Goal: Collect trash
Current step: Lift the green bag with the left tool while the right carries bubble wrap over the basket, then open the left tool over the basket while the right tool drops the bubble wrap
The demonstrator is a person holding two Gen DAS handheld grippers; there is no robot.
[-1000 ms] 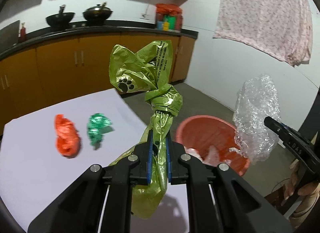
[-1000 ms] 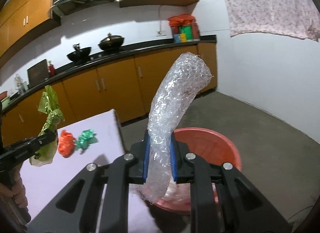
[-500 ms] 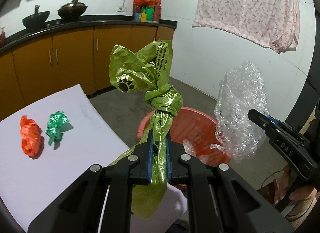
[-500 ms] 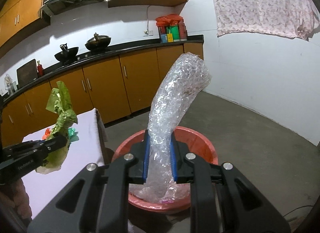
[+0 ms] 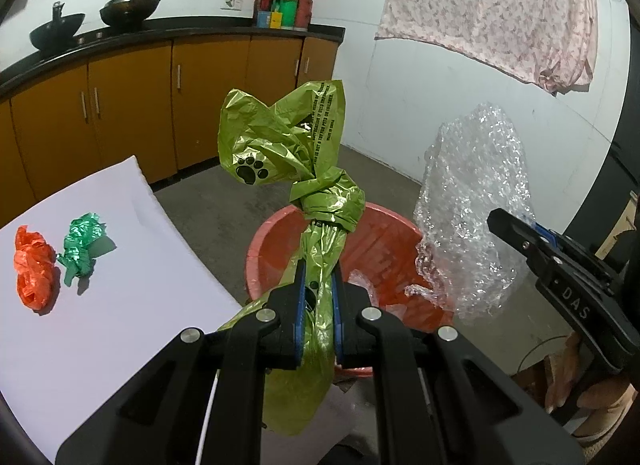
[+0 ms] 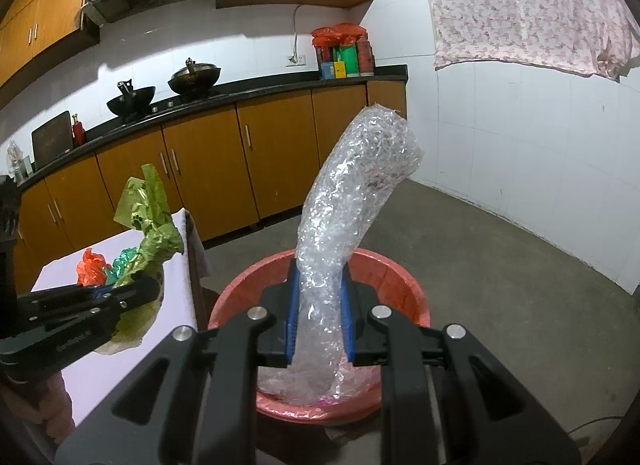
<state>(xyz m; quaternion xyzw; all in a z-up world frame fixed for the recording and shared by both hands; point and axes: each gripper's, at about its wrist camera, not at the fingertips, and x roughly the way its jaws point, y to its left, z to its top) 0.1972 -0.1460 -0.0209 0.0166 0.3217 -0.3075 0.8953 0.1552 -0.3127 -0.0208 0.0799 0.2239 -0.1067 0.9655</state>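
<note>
Item: left tool (image 5: 316,293). Blue pads closed tight on the green bag (image 5: 308,193), gripped on the neck below its knot

Item: green bag. Knotted, paw print on the upper lobe. Long axis runs along the tool's fingers, knot and loose top pointing away from the tool, belly hanging behind the pads. Held in the air beside the counter's (image 5: 120,305) basin-side edge, partly over the near rim of the red basin (image 5: 272,241)

Item: right tool (image 6: 318,317). Pads closed on the bubble wrap (image 6: 344,209), gripped low on the roll

Item: bubble wrap. Loose clear roll, long axis along the fingers, free end pointing away from the tool and bending over to one side; the lower end hangs down inside the basin's rim

Item: red basin. On the floor just beside the counter's edge; already holds some clear plastic scraps, so collection appears to be under way

Item: orange wrapper (image 5: 34,269) and green foil wrapper (image 5: 82,247). Crumpled, lying just beside each other on the white counter toward its far side, well apart from both tools

Status, as judged: two pieces held over or near the basin and not yet released; two pieces left on the counter. Roughly midway, with both drops and one more round of pickups outstanding
</note>
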